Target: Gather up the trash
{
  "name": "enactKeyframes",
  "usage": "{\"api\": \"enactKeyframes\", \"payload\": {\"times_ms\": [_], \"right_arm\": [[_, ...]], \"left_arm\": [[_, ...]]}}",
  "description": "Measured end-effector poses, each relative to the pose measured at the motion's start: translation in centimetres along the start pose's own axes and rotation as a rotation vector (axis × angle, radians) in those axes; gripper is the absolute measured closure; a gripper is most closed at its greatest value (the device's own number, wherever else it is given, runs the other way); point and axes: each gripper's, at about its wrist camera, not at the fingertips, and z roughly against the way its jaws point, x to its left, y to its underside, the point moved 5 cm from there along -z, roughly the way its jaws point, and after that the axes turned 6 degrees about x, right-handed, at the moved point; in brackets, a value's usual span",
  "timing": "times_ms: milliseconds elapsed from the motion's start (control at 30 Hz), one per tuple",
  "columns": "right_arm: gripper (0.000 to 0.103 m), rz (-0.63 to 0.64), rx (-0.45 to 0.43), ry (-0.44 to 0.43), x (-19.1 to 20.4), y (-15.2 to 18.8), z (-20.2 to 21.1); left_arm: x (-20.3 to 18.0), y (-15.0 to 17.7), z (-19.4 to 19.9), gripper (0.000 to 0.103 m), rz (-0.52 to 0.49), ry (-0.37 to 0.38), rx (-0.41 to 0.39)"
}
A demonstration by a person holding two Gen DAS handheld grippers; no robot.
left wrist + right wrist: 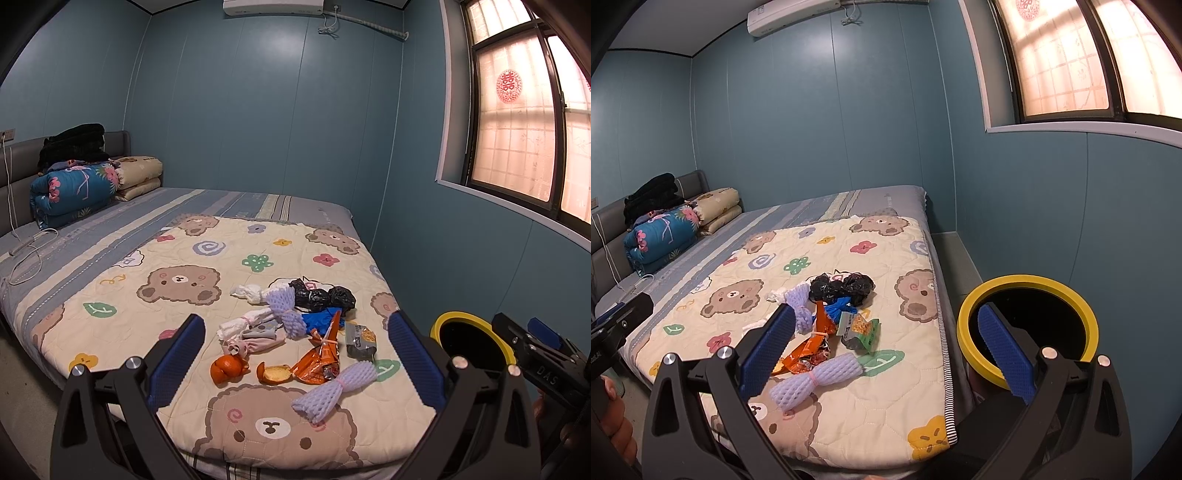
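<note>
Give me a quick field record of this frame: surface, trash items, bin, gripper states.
surface: bed with bear-print quilt
trash pile: lavender foam fruit net, orange snack wrapper, orange peel, peeled orange, grey snack packet, black plastic bags, blue bag, white tissue wads
bin: yellow-rimmed bin, beside the bed's right edge, black inside
left gripper: open, holding nothing, aimed at the pile
right gripper: open, holding nothing
bedding: folded quilts at the headboard
</note>
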Motion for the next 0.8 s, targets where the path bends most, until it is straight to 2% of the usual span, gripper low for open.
{"api": "enactKeyframes", "payload": {"times_ms": [800], "right_arm": [[0.008,-0.002,0.006,0.001,-0.07,0.21,-0.30]], "left_arm": [[0.00,0.02,0.05,0.007,0.001,0.000,-0.002]]}}
